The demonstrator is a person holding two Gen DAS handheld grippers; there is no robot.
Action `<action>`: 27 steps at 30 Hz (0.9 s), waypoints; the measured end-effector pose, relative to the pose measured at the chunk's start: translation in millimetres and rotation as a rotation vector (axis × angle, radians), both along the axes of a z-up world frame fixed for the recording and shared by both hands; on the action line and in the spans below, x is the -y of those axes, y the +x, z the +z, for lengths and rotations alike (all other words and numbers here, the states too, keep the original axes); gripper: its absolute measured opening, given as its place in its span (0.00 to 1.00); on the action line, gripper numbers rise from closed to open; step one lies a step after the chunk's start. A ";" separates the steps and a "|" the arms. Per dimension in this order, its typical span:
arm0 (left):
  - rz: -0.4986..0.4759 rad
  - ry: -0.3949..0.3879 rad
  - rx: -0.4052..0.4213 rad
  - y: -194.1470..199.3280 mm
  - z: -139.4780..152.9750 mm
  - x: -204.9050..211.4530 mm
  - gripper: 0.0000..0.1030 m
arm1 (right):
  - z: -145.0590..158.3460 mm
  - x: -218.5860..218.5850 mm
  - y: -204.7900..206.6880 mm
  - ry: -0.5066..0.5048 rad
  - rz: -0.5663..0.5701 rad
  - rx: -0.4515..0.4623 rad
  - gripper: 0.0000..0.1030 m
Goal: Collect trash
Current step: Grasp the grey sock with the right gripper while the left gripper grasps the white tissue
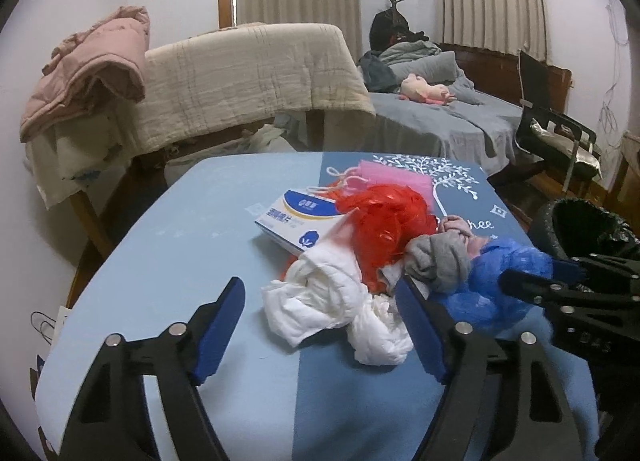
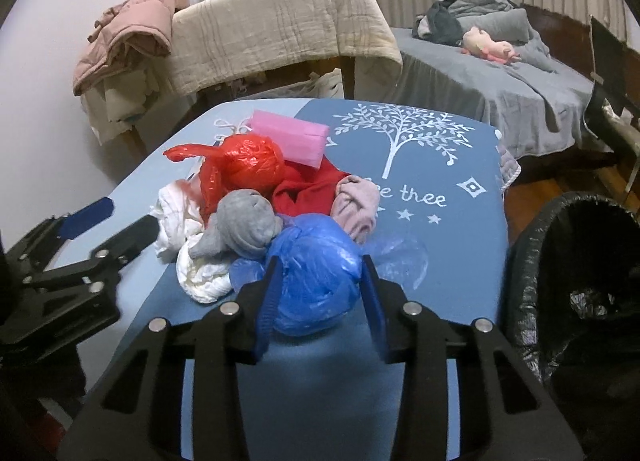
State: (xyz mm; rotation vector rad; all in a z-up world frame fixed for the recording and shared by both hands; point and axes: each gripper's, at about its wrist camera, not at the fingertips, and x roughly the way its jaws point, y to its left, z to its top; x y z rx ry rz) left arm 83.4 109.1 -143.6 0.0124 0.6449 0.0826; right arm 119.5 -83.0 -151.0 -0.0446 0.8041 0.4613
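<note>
Reading the pile on the worktop (image 2: 440, 261) is difficult: items overlap and hide one another's edges. The blue bag (image 2: 316, 281), a crumpled ball of glossy thin plastic, lies at the near edge of the pile; its lower half is covered by the right claw (image 2: 322, 297), whose ribbed blue pads press on both of its sides, clamped on it. In the left wrist view the right claw enters from the right edge, blurred, its tips buried in the same bag.

The left claw (image 1: 320, 325) stands apart. Its right finger touches or overlaps the edge of the white cloth (image 1: 336, 305), a soft wrinkled wad; contact cannot be confirmed. Its left finger is clear over bare worktop.

Behind the white cloth sits the red bag (image 2: 244, 165), shiny and knotted, with one loose tail pointing left. A grey sock (image 2: 244, 229), matte knit and rolled, rests between the red and blue bags. A red cloth (image 2: 308, 189) is mostly hidden under its neighbours. A pale pink sock (image 2: 358, 201) lies right of it, covering part of the printed lettering on the cover. A flat box (image 1: 296, 221), white and blue, is half buried under the red bag. A pink ridged pack (image 2: 292, 137) lies at the far end.

The bin (image 2: 560, 261), lined with black film, stands right of the worktop, cut off by the frame.
</note>
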 end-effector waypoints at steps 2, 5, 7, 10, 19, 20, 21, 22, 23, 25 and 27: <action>0.007 0.006 -0.012 3.8 -4.4 -1.2 0.71 | -1.6 1.9 -0.9 -0.004 0.002 -0.001 0.38; 0.024 0.008 -0.037 10.1 -12.8 -7.8 0.69 | -10.1 2.0 0.9 -0.035 -0.002 -0.015 0.41; 0.029 0.010 -0.058 14.2 -19.3 -11.7 0.68 | -14.3 1.7 2.8 -0.041 -0.009 -0.024 0.43; 0.024 0.008 -0.081 18.2 -27.3 -13.6 0.67 | -17.0 1.6 3.2 -0.048 -0.019 -0.026 0.56; -0.061 -0.035 -0.110 21.0 -33.8 -9.5 0.35 | -7.3 7.7 -1.6 -0.050 -0.046 0.034 0.64; -0.063 -0.049 -0.104 18.7 -32.8 -10.9 0.29 | -5.6 8.3 -3.2 -0.052 -0.048 0.043 0.66; -0.062 -0.062 -0.099 16.0 -31.4 -12.5 0.26 | -3.9 8.4 -4.0 -0.053 -0.048 0.048 0.66; -0.060 -0.067 -0.095 14.4 -30.0 -12.8 0.22 | -2.8 8.9 -5.5 -0.050 -0.043 0.049 0.66; -0.060 -0.074 -0.086 10.3 -27.8 -14.9 0.08 | -2.1 8.1 -6.9 -0.048 -0.038 0.047 0.66; -0.055 -0.082 -0.080 6.9 -24.4 -17.0 0.07 | -1.9 5.4 -9.3 -0.050 -0.027 0.043 0.66; -0.055 -0.087 -0.078 3.1 -22.5 -20.3 0.07 | -5.3 1.9 -10.5 -0.059 -0.016 0.037 0.66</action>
